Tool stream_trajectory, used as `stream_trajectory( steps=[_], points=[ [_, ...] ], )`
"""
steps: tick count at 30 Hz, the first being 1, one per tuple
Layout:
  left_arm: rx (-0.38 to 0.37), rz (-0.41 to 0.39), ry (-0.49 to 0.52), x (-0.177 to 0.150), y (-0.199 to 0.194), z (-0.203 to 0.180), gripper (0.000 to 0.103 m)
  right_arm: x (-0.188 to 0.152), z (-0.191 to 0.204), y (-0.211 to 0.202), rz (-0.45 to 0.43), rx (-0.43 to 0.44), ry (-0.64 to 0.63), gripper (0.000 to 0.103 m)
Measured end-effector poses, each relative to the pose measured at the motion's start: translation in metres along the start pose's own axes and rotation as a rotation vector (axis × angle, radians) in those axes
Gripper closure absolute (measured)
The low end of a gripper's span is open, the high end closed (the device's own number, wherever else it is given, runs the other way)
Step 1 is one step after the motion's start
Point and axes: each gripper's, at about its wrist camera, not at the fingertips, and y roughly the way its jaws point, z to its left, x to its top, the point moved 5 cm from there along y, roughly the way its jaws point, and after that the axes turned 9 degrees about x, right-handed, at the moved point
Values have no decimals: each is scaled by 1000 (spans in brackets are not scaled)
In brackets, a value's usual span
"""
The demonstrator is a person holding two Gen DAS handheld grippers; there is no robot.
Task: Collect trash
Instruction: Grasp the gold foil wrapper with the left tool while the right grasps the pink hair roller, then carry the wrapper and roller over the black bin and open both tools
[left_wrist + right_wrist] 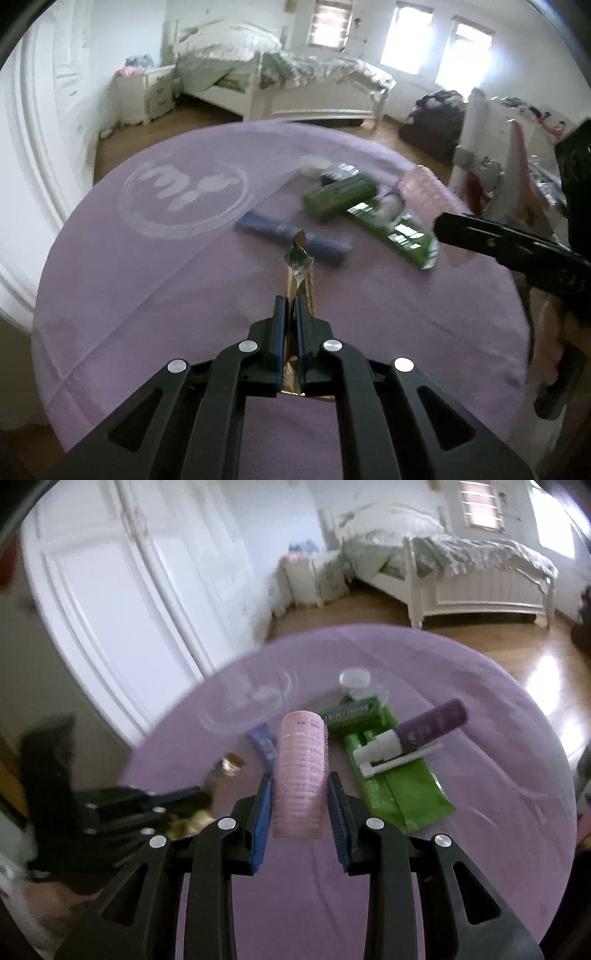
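My left hand-held gripper (290, 306) pinches a foil wrapper (297, 258), right hand-held gripper (300, 782) clamps a pink roller (301, 771); green packets (391, 786), possibly trash, remain on the bench (498, 812)

In the right wrist view, the hair roller (301, 775) sits between the right gripper (300, 805) fingers at frame centre, over the bench (480, 849). Right of it a spray bottle (413, 738) lies on a flat packet (399, 794); a round lid (354, 679) sits behind these. The left gripper (177, 797) enters at lower left, clamping a wrapper (225, 771). The bed (480, 579) stands at upper right
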Motion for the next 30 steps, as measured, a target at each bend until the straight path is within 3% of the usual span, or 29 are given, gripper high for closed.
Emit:
stream_trajectory(
  steps=[4, 15, 22, 30],
  points=[
    [-67, -43, 27, 11, -13, -21, 97, -6, -14, -47, -91, 5, 69, 73],
    [-296, -111, 144, 42, -29, -120, 97, -57, -96, -172, -303, -156, 269, 73],
    [-449, -80, 230, 41, -21, -208, 97, -107, -157, -236, -389, -266, 407, 73],
    [-544, -25, 311, 29, -4, -287, 97, -165, -212, -273, -415, -377, 539, 73]
  ],
)
